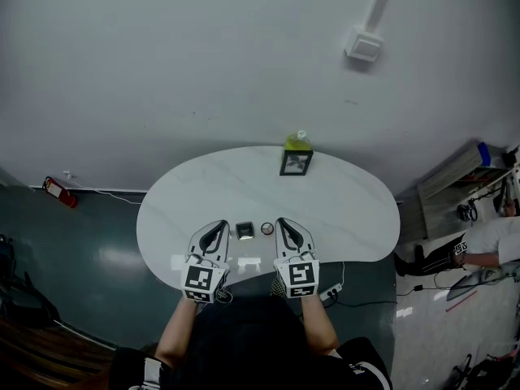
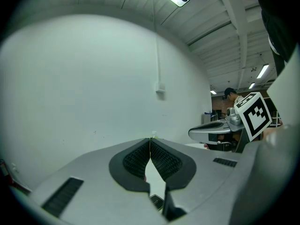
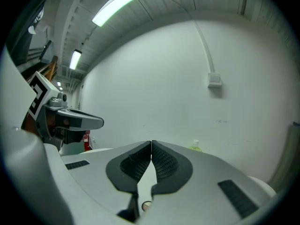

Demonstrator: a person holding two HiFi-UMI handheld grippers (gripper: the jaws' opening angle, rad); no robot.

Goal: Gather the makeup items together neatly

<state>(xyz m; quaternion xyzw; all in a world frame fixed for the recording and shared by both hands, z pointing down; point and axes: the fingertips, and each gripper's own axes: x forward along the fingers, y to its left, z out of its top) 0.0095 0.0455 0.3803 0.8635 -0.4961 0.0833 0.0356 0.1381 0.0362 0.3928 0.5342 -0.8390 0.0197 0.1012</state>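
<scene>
Both clenched empty, left gripper [image 1: 218,227] and right gripper [image 1: 284,224] are flanking compact [image 1: 244,231] and disc [image 1: 267,229], lower centre; bottle [image 1: 299,140] and box [image 1: 296,162], centre, are waiting ungathered.

Dim, bluish frames, lit by ceiling tubes; fisheye edges vignette darkly.

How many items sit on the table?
4: square compact and small round case at the near edge; black-framed box with yellow-green bottle behind it at the far edge.
</scene>
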